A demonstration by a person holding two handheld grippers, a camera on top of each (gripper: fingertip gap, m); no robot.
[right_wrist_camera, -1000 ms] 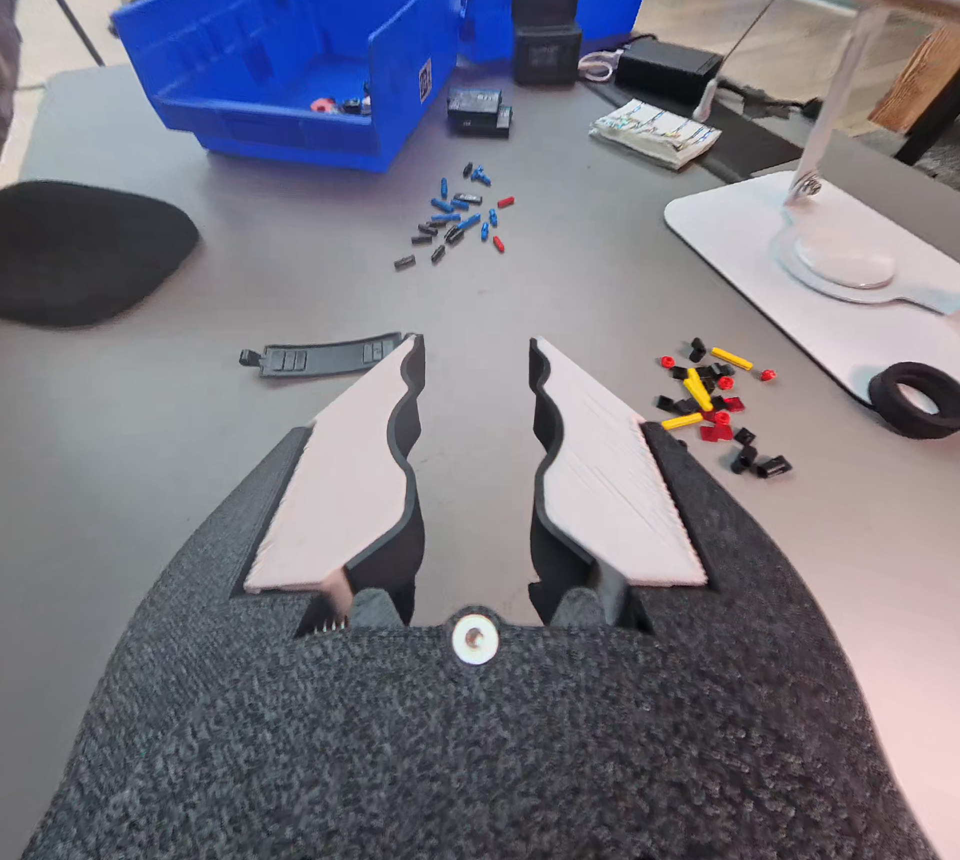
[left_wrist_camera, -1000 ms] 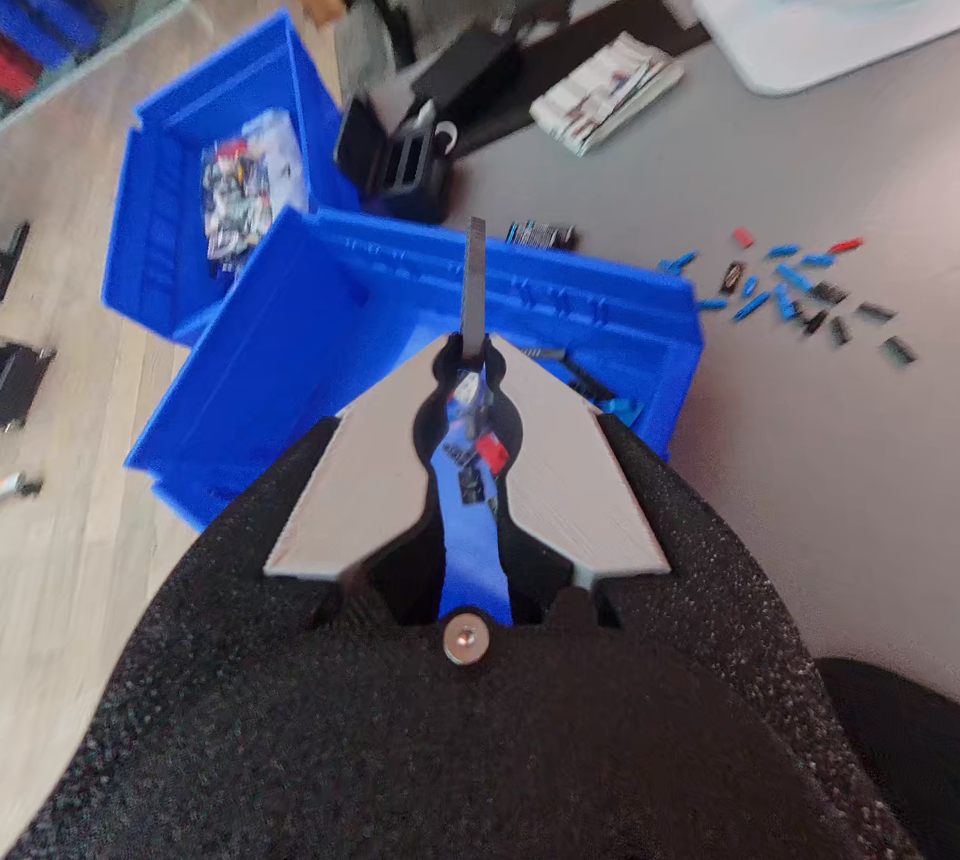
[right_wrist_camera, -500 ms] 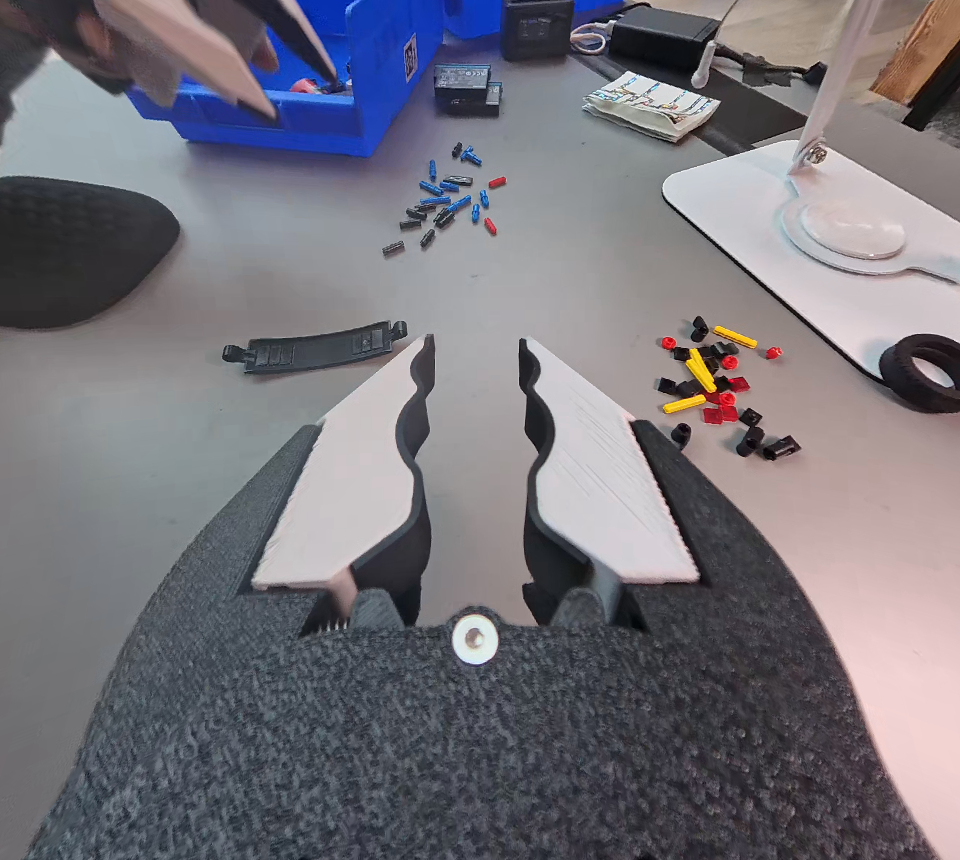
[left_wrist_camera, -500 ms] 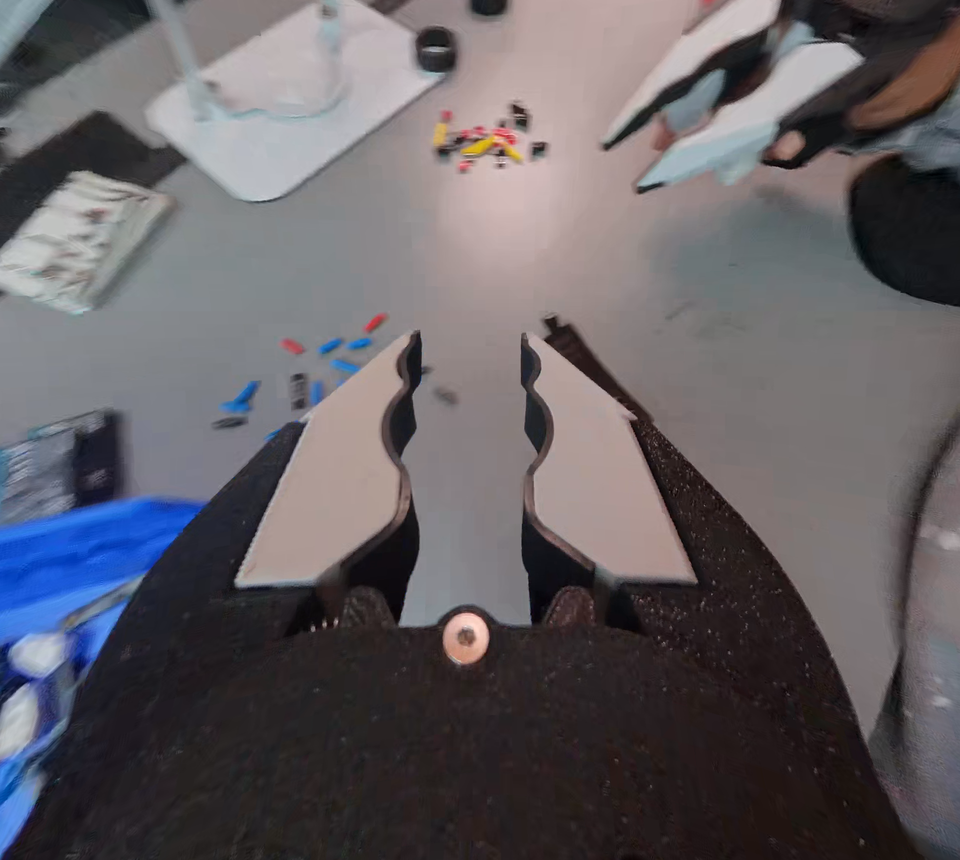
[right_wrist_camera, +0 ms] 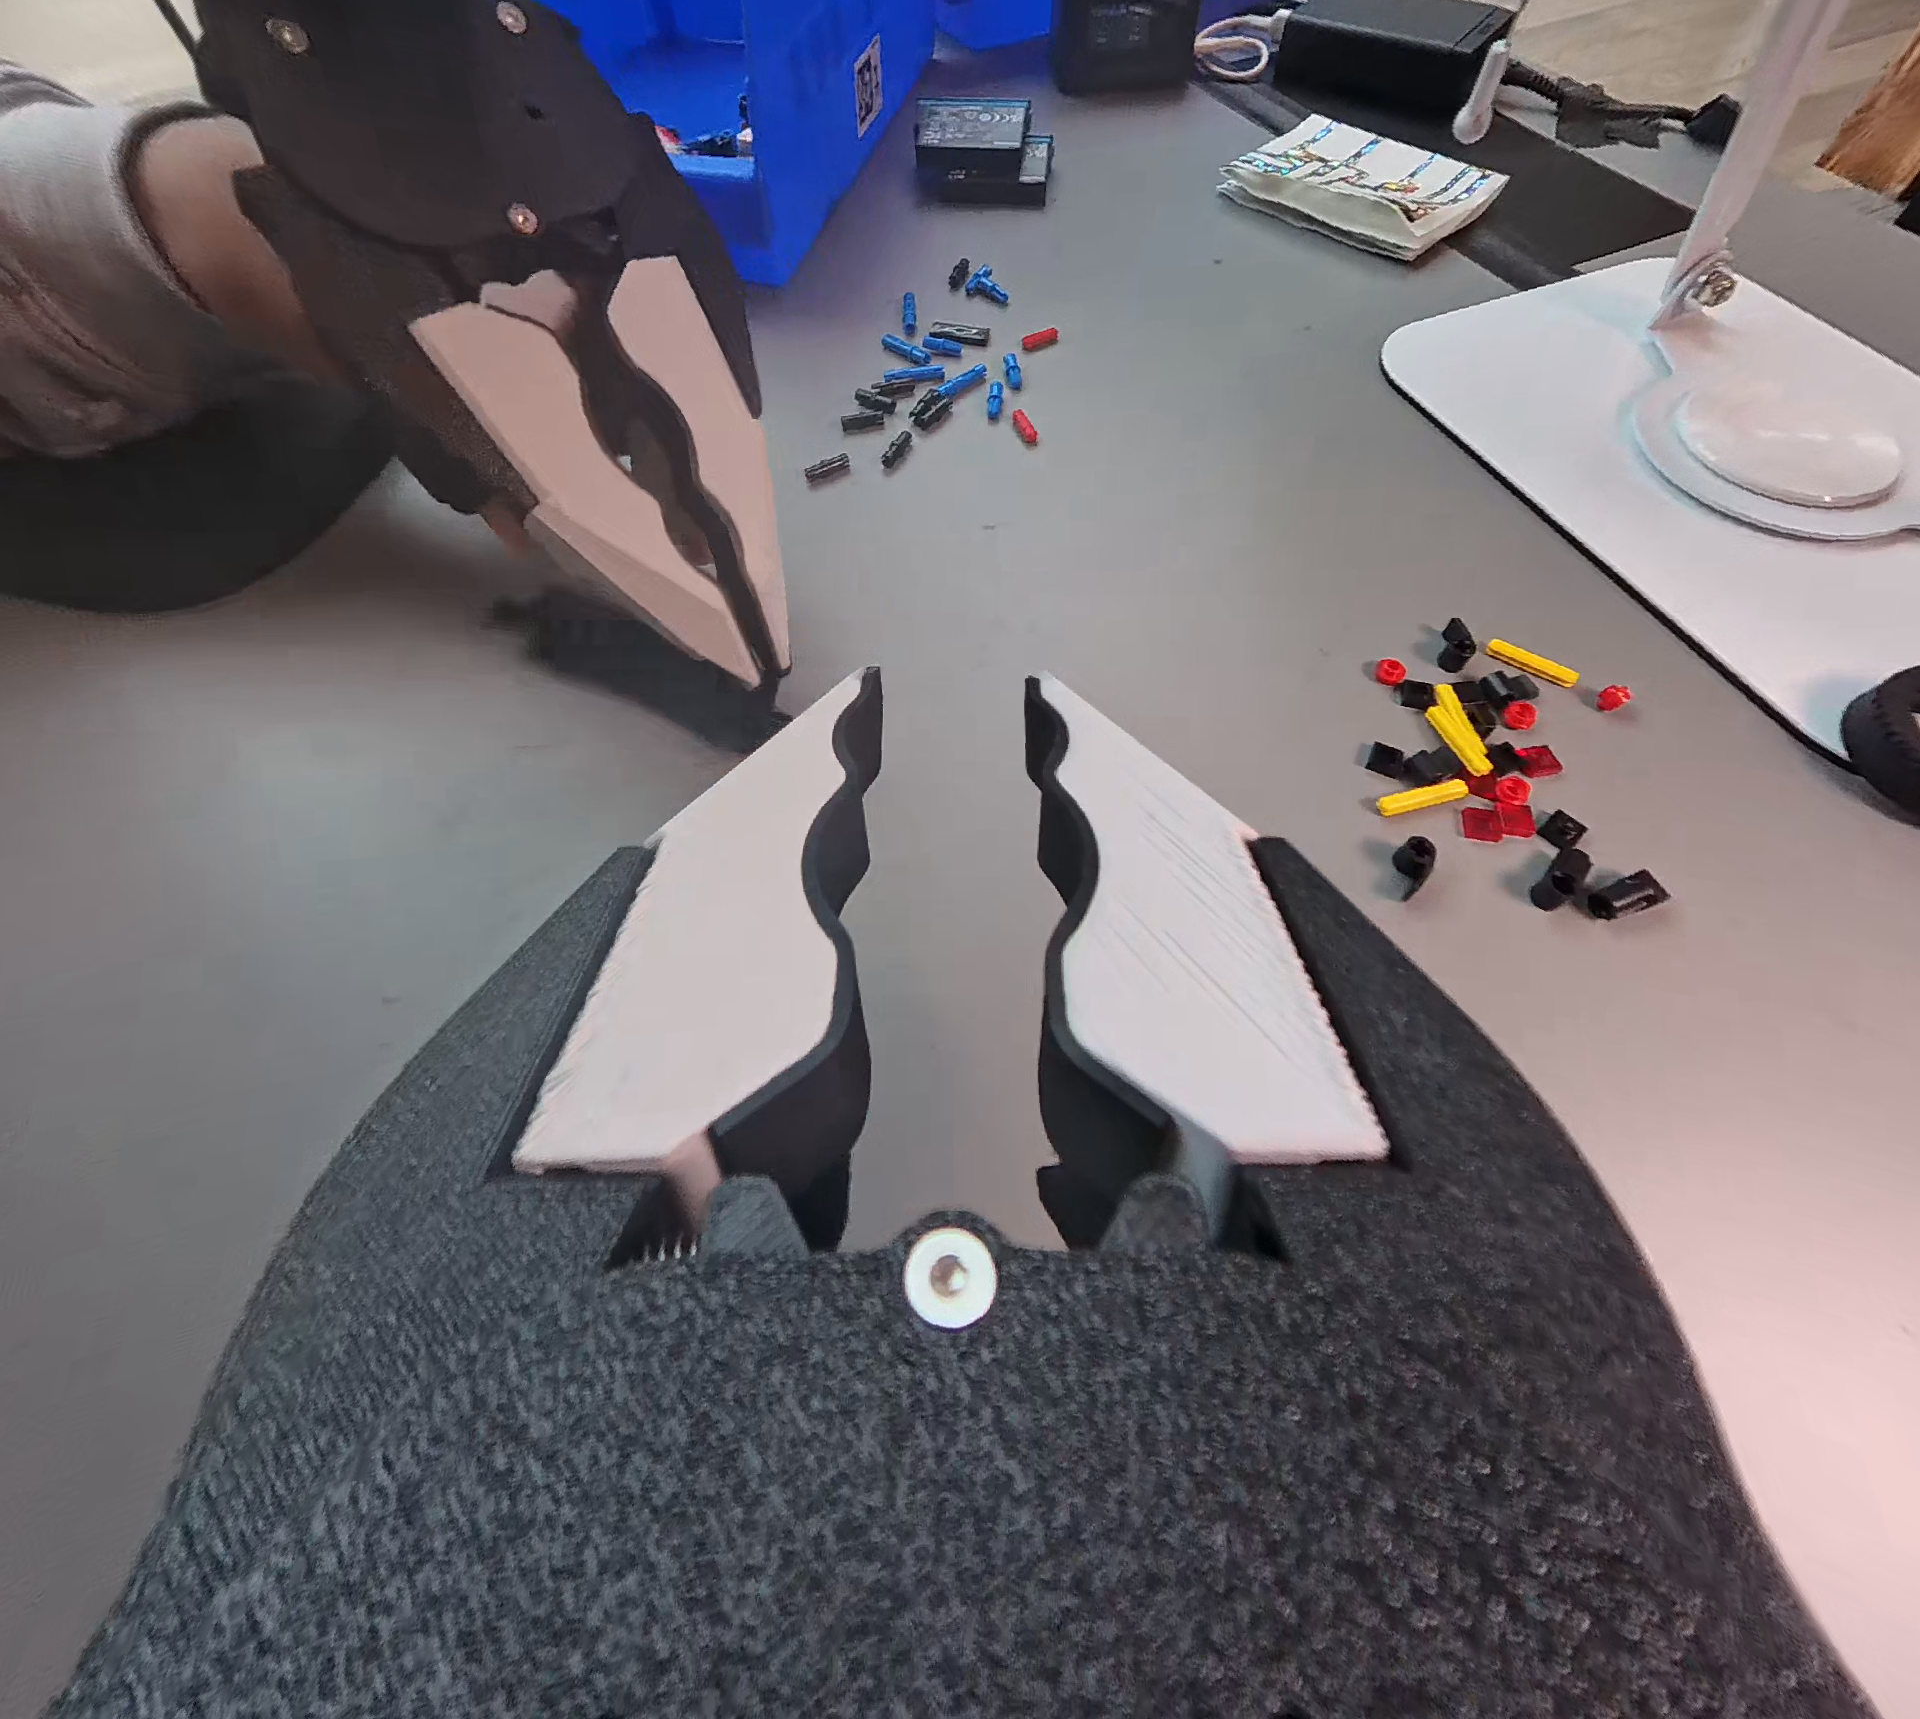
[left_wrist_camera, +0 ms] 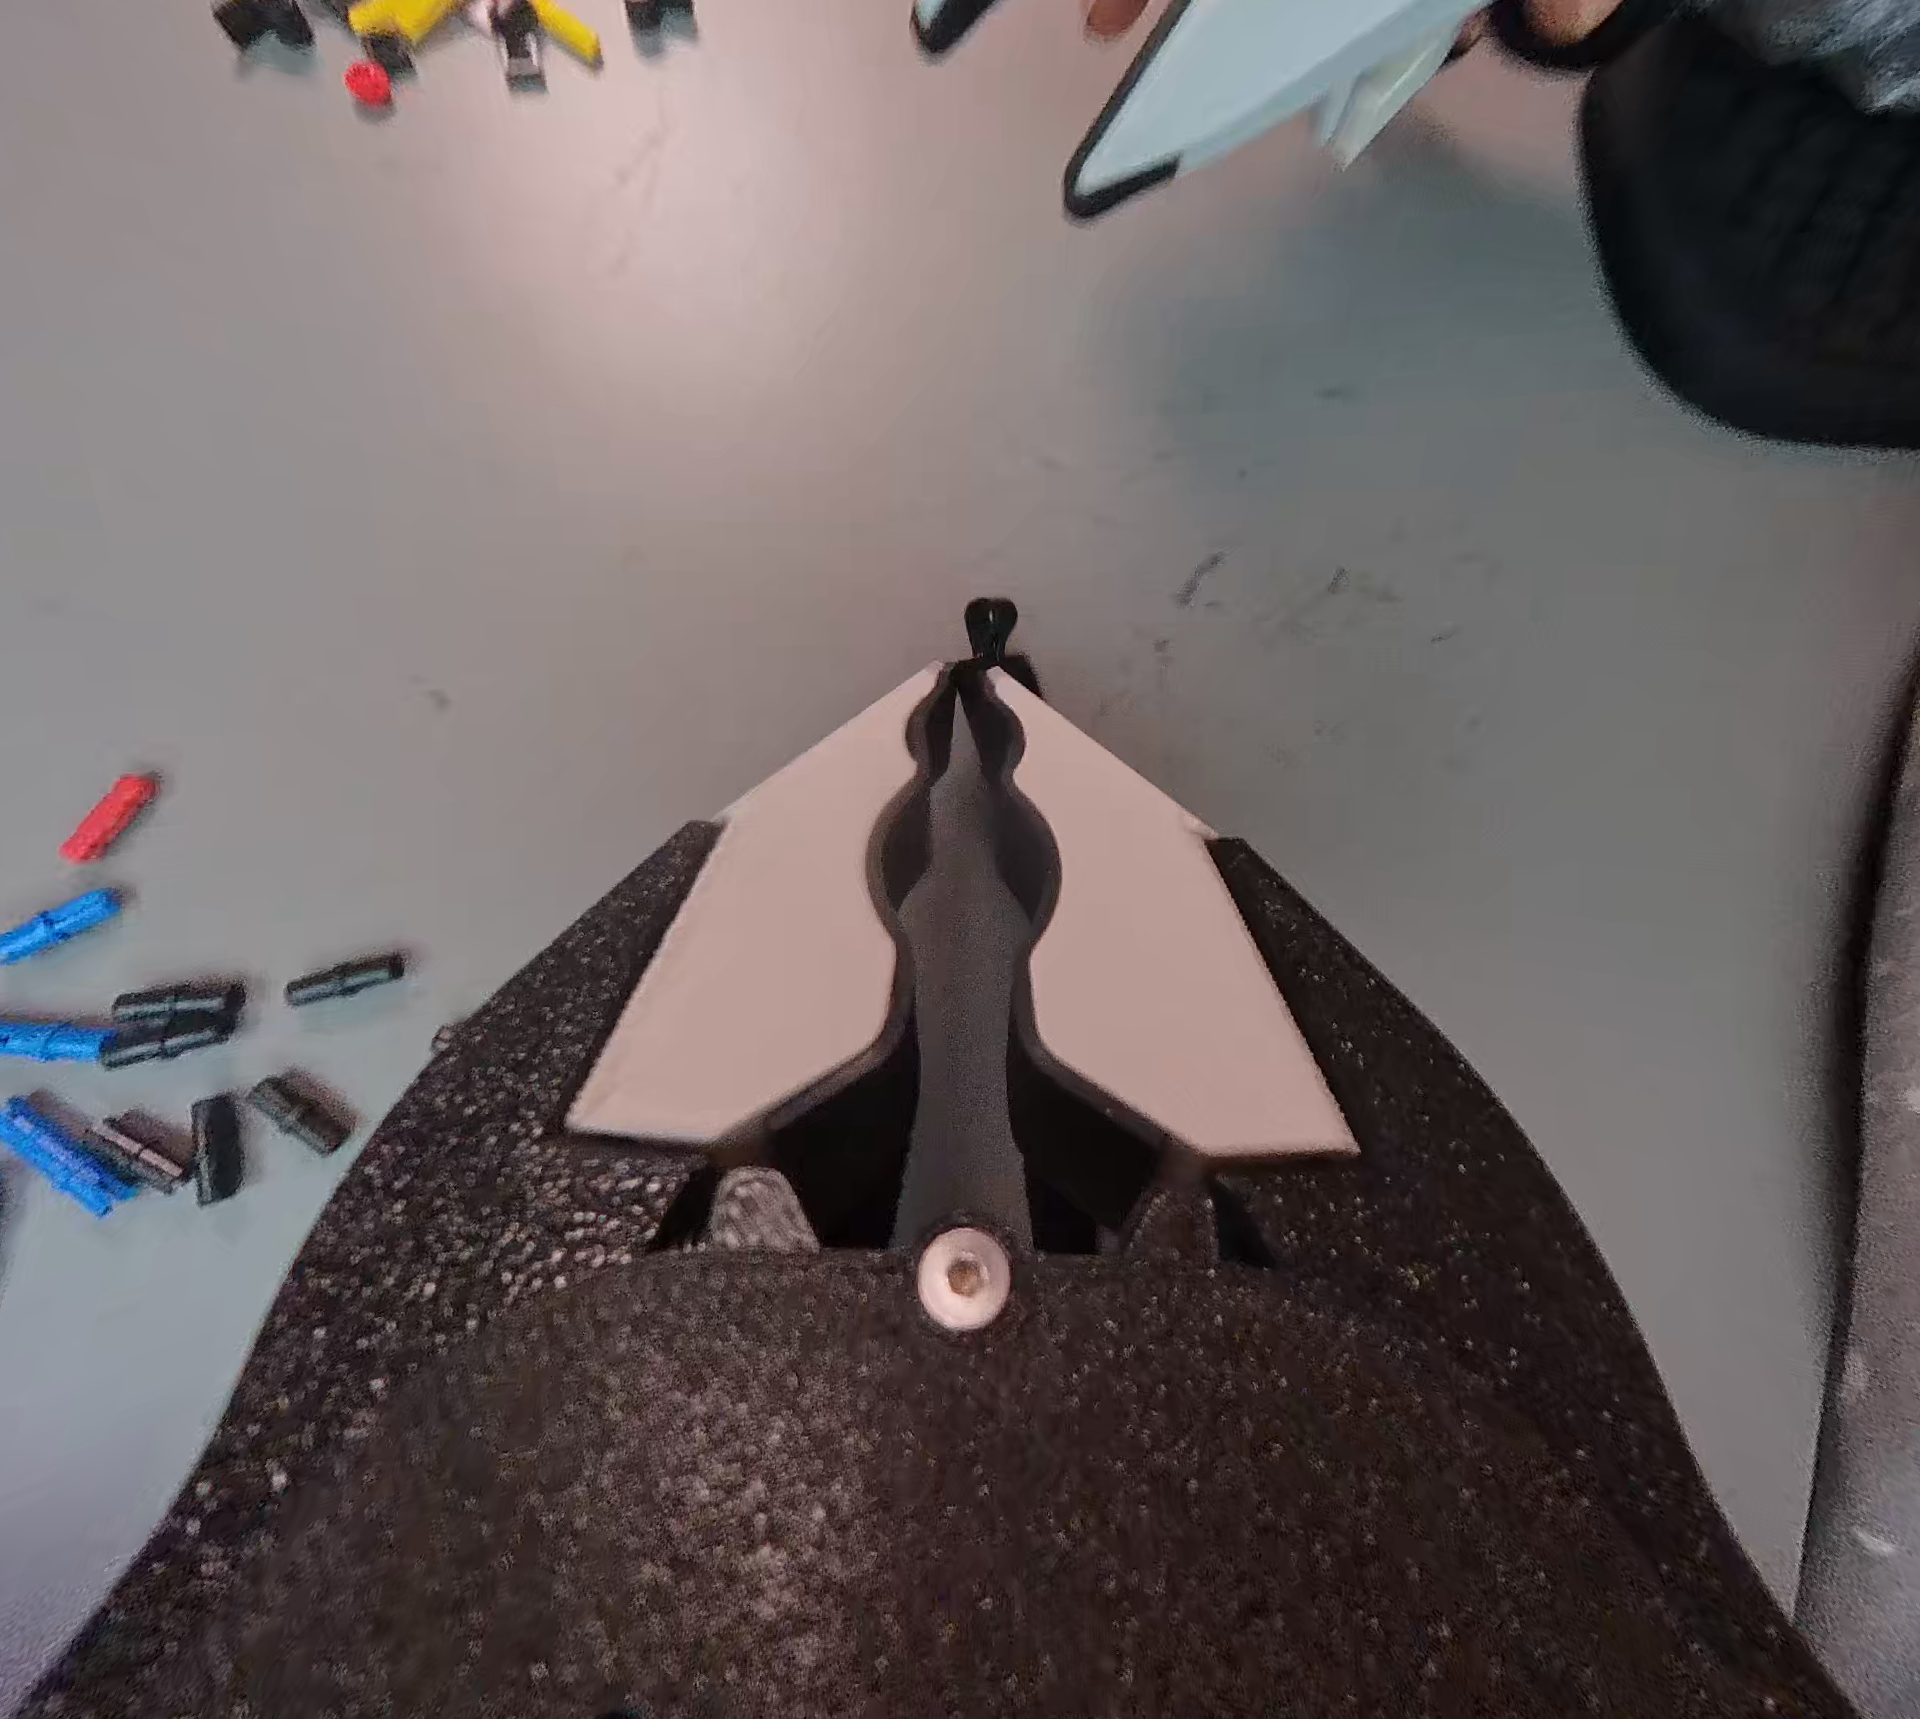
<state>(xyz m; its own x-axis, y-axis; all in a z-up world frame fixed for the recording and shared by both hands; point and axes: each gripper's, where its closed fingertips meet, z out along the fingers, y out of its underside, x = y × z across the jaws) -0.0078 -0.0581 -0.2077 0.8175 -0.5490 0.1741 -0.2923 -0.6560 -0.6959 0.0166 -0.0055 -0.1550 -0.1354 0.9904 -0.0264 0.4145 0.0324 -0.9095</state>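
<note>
Left gripper (left_wrist_camera: 971, 677) is pointing steeply down at the grey table (left_wrist_camera: 623, 443), its fingers pinched together on one end of a thin black strap (left_wrist_camera: 985, 625). Only a small black tip of the strap is showing past the fingertips in the left wrist view. In the right wrist view the same gripper (right_wrist_camera: 764, 667) is coming in from the upper left, tilted tips-down, with the dark strap (right_wrist_camera: 623, 656) lying flat on the table beneath it and trailing off to the left. A person's hand in a grey sleeve (right_wrist_camera: 73, 287) is holding that gripper from behind, forearm low over a black pad (right_wrist_camera: 156, 526).

Right gripper (right_wrist_camera: 954, 682) is hovering level above the table, fingers spread apart with nothing between them. Its left fingertip is sitting just beside the left gripper's tips. In the left wrist view it (left_wrist_camera: 1003, 111) is appearing at the top right, blurred, angled down towards the table.

Around them:
- mixed pile of red, yellow and black small parts (right_wrist_camera: 1486, 765) to the right of the right gripper, near the white stand base (right_wrist_camera: 1538, 422);
- scatter of blue, black and red pins (right_wrist_camera: 935, 381) farther ahead;
- blue bin (right_wrist_camera: 790, 28) behind the left gripper, at the table's far side.
</note>
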